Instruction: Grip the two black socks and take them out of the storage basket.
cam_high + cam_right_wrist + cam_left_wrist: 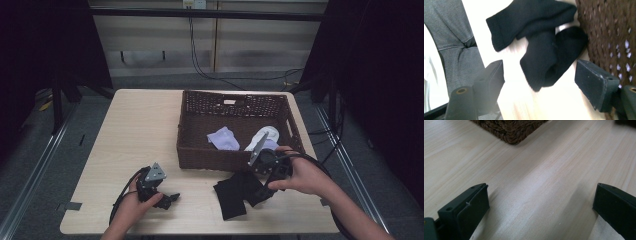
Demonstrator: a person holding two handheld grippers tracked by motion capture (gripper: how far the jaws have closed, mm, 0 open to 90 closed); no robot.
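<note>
Dark brown woven wicker basket on light wooden table, at its right half. Inside: pale lavender folded cloth left, white sock right, near each other. Black cables on floor behind.

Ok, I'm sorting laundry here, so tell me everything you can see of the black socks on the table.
The black socks look like soft knit fabric, lying limp and overlapping in a crumpled heap on the wooden table, just in front of the brown wicker basket. The right gripper stands open at one end of the heap, not pressing on them.
</note>
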